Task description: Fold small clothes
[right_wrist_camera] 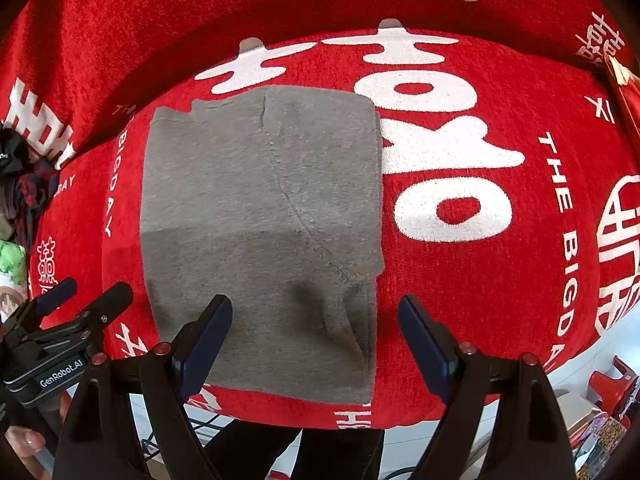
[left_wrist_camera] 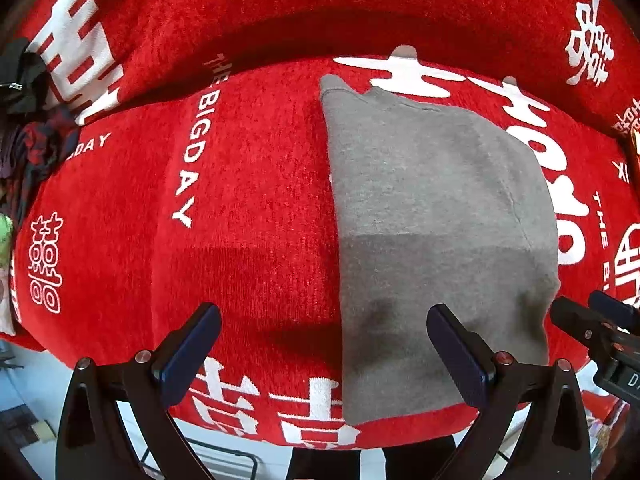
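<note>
Grey knit garment [right_wrist_camera: 260, 216], folded flat into a rectangle on the red chenille cover [right_wrist_camera: 460, 320], looks soft, light and limp, best pinched at its near corners by the left tool [left_wrist_camera: 324, 360] and right tool [right_wrist_camera: 316, 344], both wide apart and empty.

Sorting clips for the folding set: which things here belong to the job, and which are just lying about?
Job:
- grey garment, folded flat on the red cover
- left claw, open
- right claw, open

Lying about:
- dark plaid clothing at the left edge
- green item
- red stool on the floor
</note>
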### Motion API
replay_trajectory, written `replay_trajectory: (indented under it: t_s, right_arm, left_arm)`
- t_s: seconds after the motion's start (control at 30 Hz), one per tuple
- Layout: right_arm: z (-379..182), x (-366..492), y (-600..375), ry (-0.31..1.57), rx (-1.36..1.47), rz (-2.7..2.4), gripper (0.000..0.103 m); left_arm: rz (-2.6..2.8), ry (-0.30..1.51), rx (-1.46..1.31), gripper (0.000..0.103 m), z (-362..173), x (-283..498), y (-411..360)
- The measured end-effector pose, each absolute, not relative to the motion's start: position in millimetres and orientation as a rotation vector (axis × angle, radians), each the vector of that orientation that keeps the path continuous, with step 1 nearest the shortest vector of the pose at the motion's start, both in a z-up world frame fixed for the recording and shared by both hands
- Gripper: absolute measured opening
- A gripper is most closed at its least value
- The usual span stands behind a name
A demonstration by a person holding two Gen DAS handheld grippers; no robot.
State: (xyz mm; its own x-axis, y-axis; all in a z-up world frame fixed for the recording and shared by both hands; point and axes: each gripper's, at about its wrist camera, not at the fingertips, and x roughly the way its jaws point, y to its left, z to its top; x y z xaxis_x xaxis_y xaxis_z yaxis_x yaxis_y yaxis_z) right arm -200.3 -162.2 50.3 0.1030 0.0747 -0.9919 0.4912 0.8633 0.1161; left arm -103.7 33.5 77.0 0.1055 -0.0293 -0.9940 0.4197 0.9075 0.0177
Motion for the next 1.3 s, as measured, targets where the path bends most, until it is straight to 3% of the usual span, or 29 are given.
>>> replay_trajectory:
  t_s: [1.3]
  right_arm:
    - [44.2, -200.9, -159.2, 1.451, 0.467, -0.308, 0.087]
  left_arm:
    - [-0.365, 1.423, 0.328, 0.103, 77.1, -103.9, 26.2]
